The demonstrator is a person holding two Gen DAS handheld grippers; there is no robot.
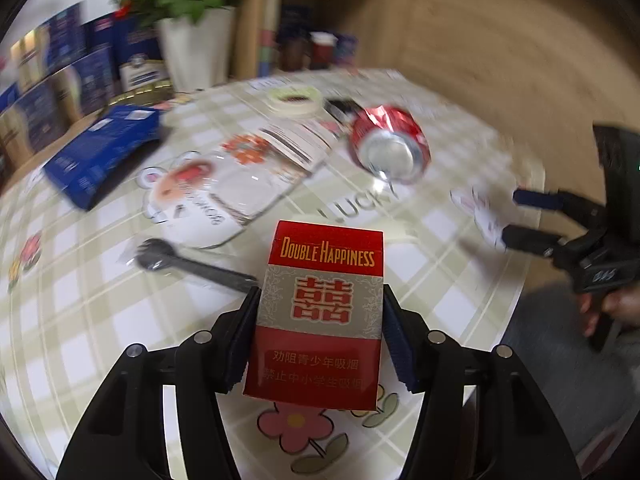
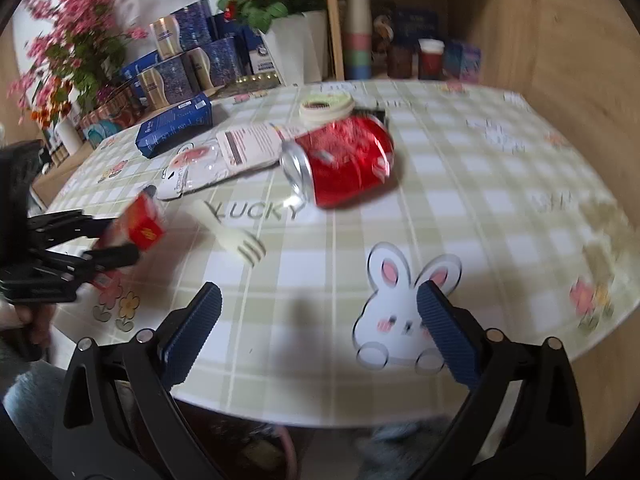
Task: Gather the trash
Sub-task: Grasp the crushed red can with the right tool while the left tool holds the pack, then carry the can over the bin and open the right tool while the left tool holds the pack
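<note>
Left wrist view: the left hand-held gripper [image 1: 320, 336] has its pads against both long sides of the red cigarette pack [image 1: 324, 312], so it is clenched on the pack, which sits at the near edge of the counter [image 1: 460, 264]. The hold looks to fall on the lower half only; the pack could pivot or slip out when lifted. A black spoon [image 1: 188, 264] lies just left of it and may be dragged along. The crushed red can [image 1: 390, 146] lies farther off. Right wrist view: the right hand-held gripper [image 2: 316, 324] is released, jaws wide with nothing between them, above the near counter by the rabbit print [image 2: 404, 300]. The can [image 2: 344, 164] and white fork [image 2: 236, 236] remain uncollected; the can, lying on its side, may roll if nudged.
</note>
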